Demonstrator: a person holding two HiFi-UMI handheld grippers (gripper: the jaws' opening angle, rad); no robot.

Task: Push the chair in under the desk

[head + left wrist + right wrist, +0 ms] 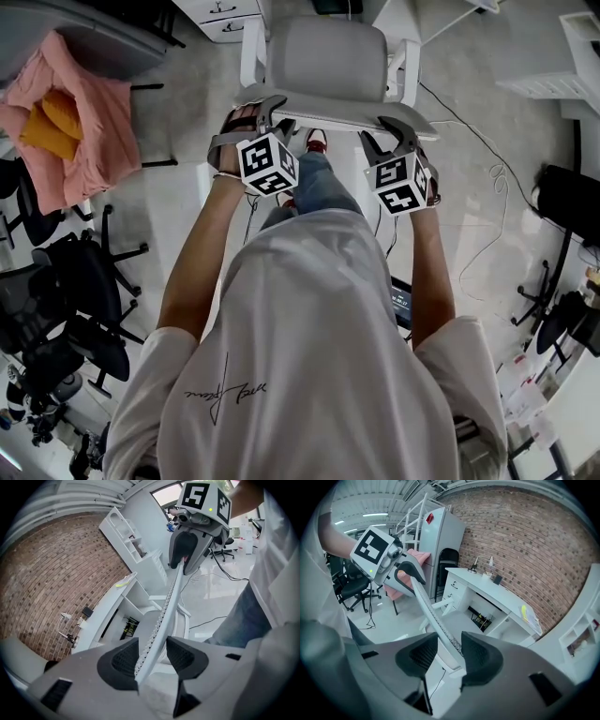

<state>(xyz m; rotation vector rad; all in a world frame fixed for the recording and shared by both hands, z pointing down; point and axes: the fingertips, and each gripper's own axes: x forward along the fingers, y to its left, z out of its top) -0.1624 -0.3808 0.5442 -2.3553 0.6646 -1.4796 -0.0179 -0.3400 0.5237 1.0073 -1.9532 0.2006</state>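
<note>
Head view: left gripper [267,105] and right gripper [389,127] at opposite ends of the top edge of the chair [328,56] back. No desk identifiable here.

Gripper views only: jaws apart on both, back edge between the pads, gap beside it, no clamping. Also shown there alone: white desk [487,587] along a brick wall [525,536], with the chair just before its opening.
</note>
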